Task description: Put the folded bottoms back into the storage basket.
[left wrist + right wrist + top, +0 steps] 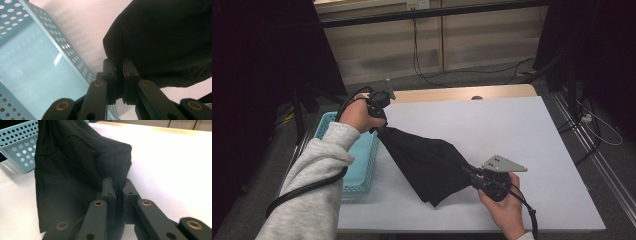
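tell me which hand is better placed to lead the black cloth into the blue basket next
Left, probably. The left gripper pinches one end of the black cloth right at the blue basket rim. The right gripper clamps the other end farther off, over the white table.

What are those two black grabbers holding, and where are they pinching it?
Both hold one black cloth. The left gripper pinches one corner near the blue basket; the right gripper pinches the opposite bunched corner.

Dim, dark-edged high view; glaring white table (pixel 175 157), soft close-up blur in both gripper views.
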`<state>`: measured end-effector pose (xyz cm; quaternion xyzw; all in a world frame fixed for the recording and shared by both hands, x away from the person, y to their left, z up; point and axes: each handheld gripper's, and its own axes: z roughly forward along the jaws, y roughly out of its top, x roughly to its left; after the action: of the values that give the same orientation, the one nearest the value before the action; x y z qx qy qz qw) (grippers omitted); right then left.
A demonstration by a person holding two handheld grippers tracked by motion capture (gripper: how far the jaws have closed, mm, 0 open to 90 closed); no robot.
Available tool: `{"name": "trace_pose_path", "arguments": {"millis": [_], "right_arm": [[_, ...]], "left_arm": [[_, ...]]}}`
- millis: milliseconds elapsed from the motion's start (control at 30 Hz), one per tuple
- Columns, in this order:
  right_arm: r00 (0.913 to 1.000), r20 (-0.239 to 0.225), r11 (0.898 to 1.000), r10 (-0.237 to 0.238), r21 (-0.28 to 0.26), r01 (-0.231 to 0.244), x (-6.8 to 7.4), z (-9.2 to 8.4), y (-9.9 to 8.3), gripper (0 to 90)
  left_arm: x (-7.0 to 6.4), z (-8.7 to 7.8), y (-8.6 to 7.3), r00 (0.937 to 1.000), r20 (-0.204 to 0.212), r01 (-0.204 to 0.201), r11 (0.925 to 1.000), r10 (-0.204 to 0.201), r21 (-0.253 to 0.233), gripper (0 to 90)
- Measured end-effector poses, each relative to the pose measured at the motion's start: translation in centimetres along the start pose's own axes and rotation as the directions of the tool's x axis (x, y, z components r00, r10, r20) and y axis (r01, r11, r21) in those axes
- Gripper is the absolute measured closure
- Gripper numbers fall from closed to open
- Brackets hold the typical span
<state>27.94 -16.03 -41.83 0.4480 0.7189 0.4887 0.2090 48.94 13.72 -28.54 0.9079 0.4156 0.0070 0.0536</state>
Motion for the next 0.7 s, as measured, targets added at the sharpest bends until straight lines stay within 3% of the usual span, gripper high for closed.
{"name": "trace_pose_path", "arguments": {"millis": [367, 700], "right_arm": [[0.9997, -0.024, 1.0, -0.004, -0.002, 0.004, 0.5, 1.3, 0.5, 83.5], [0.9994, -0.03, 0.999, -0.016, -0.042, 0.014, 0.9, 1.3, 1.3, 83.6]], "left_arm": [[0.8, -1.6, -0.3, 0.9997, -0.025, 0.007, 1.0, -0.007, -0.001, 83.4], [1.2, -2.7, -0.6, 0.999, -0.042, 0.015, 0.9999, -0.015, 0.005, 83.5]]}}
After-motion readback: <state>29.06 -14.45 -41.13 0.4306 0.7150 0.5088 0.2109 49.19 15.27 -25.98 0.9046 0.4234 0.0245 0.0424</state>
